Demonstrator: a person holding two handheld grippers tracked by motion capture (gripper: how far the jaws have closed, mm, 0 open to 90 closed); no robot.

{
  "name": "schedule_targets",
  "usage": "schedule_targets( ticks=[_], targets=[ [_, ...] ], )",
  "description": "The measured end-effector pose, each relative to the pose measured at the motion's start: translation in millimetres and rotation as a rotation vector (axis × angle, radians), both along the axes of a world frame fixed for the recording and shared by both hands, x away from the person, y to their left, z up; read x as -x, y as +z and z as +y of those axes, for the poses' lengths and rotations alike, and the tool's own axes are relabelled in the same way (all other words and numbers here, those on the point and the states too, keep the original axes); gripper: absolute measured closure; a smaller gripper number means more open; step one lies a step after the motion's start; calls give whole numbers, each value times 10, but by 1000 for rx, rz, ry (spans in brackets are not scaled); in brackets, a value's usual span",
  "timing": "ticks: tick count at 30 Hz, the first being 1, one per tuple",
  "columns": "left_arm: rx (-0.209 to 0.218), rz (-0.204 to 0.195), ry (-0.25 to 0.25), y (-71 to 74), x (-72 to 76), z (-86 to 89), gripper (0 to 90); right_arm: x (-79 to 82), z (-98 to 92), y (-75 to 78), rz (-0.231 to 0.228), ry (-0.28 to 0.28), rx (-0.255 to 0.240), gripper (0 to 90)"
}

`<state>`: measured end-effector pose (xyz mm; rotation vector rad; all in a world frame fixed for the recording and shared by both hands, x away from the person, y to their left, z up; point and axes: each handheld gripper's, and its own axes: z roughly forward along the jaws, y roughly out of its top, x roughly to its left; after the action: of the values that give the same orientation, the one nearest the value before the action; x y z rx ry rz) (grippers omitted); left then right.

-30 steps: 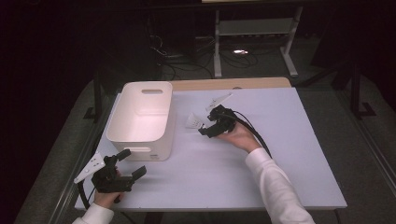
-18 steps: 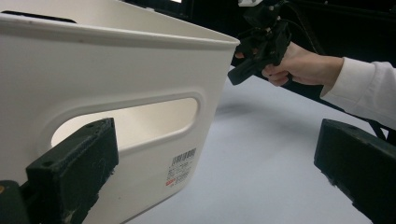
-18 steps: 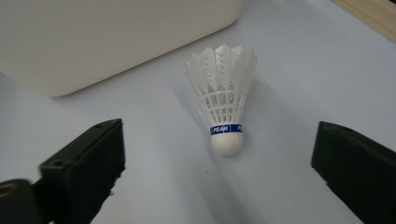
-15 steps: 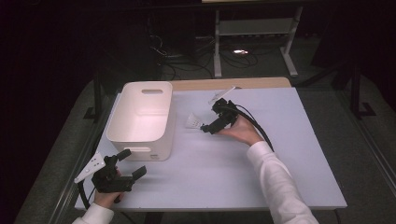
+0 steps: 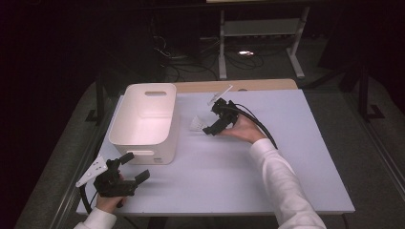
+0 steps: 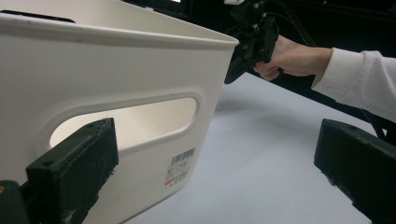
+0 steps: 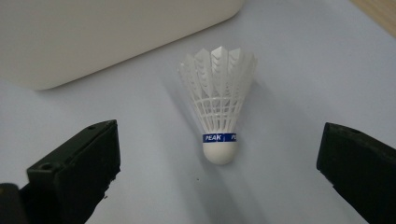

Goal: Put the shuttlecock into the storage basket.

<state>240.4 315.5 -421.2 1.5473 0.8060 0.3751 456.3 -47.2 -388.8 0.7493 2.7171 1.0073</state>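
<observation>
Right gripper (image 7: pixel 219 186) gapes wide, shuttlecock (image 7: pixel 218 106) lying just ahead, untouched.

"PEAK" on the shuttlecock's (image 7: pixel 218 107) blue band — barcode sticker, unreadable, on the white bin (image 6: pixel 112 70)

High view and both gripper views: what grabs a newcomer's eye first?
The white shuttlecock lying on the pale table, cork toward the right gripper, whose jaws have just been opening and stand wide with the shuttlecock between them, untouched. Next, the big white bin beside it, with the open left gripper at its near handle end.
</observation>
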Motion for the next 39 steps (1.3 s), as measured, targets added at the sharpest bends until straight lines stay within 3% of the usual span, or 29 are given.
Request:
schedule_targets(
  ticks=[10,21,39],
  targets=[
    [6,4,14,0,14,2,0,-81,154,-117,-3,50,39,38],
    [8,-1,19,2,15,8,0,-132,193,-293,32,31,88,65],
    [17,0,15,6,23,0,0,-190,182,-407,64,34,90,326]
  ],
)
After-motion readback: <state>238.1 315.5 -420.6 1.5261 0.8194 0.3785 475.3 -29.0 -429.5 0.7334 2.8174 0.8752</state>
